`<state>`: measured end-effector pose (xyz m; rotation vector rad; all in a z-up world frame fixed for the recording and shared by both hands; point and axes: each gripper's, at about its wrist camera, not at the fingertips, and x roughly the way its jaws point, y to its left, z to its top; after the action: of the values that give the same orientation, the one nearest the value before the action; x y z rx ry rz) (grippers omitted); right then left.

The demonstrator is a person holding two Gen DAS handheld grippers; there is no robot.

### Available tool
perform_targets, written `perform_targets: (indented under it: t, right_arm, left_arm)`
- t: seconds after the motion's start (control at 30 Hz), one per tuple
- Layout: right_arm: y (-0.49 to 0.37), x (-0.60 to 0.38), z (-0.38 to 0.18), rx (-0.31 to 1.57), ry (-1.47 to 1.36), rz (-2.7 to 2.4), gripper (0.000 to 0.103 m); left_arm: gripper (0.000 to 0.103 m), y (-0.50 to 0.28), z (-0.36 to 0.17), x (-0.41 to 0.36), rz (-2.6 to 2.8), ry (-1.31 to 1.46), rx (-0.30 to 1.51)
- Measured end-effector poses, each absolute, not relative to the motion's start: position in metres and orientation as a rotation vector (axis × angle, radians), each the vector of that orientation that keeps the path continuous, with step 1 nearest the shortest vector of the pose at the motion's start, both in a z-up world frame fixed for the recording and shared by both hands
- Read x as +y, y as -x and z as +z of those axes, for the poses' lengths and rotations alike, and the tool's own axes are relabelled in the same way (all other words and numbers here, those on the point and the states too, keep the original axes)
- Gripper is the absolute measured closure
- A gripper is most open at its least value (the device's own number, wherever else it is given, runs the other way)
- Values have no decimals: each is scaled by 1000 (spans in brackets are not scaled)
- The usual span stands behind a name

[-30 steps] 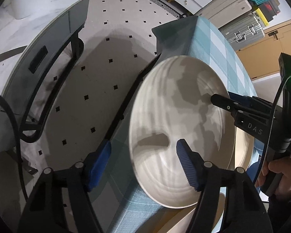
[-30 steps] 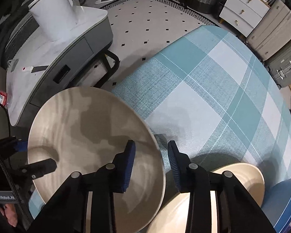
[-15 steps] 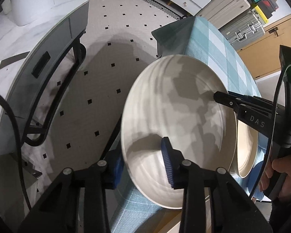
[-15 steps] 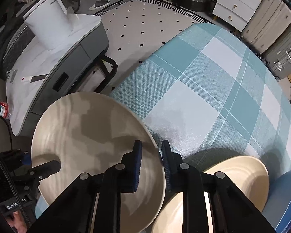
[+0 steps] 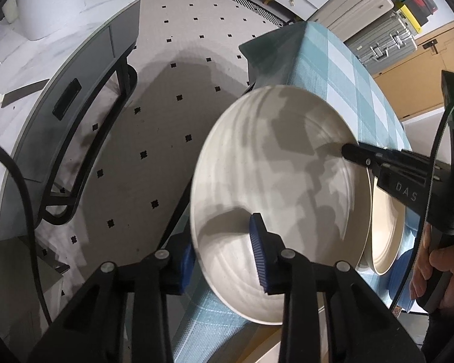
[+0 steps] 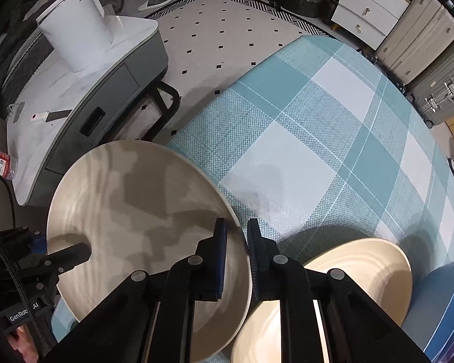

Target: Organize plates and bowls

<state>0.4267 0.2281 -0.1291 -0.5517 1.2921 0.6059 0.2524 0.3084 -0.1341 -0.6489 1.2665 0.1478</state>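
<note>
Since a second ago both claws have narrowed onto the big plate [image 5: 275,199]: the left claw [image 5: 224,254] went from wide open to pinching the plate's near rim, one blue pad on its face and one behind, and the right claw [image 6: 236,254] has drawn in over the opposite rim and its jaws are closing now, rim between them, though a sliver of gap may remain. The plate sits tilted at the edge of the counter [image 6: 302,157], partly overhanging the carpet [image 5: 154,139], with its right edge over a second, cream plate [image 6: 357,275] lying flat just beside it. Step in hand looks like securing a two-handed hold on the big plate to stack it; next move probably calls for the right claw to finish its squeeze, then both hands lifting together and level, and setting it on or under the cream plate. Slip risk if one side lets go, given the overhang. A blue thing [image 6: 445,296] at the right edge is cut off, could be a bowl or another plate, can't tell. The left claw's rear pad is mostly hidden behind the plate. Whether the plate's underside touches the counter is hidden. A side cabinet [image 6: 84,115] with a white bucket [image 6: 75,30] stands well apart.
</note>
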Motion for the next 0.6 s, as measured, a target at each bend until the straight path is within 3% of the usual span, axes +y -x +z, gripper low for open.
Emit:
perform_targets:
  t: [0.17, 0.37, 0.53, 0.6]
  right_arm:
    - [-425, 231, -132, 1302, 602, 636, 86]
    - [-427, 228, -139, 1395, 576, 713, 71]
    - [-427, 224, -140, 1407, 536, 720, 71]
    - [-425, 221, -138, 1397, 518, 708, 76]
  left_arm:
    - [71, -252, -135, 308, 150, 646, 1264]
    - [70, -250, -135, 310, 147, 647, 1269]
    - [71, -250, -136, 310, 134, 654, 1272]
    - [71, -249, -136, 309, 133, 658, 1275]
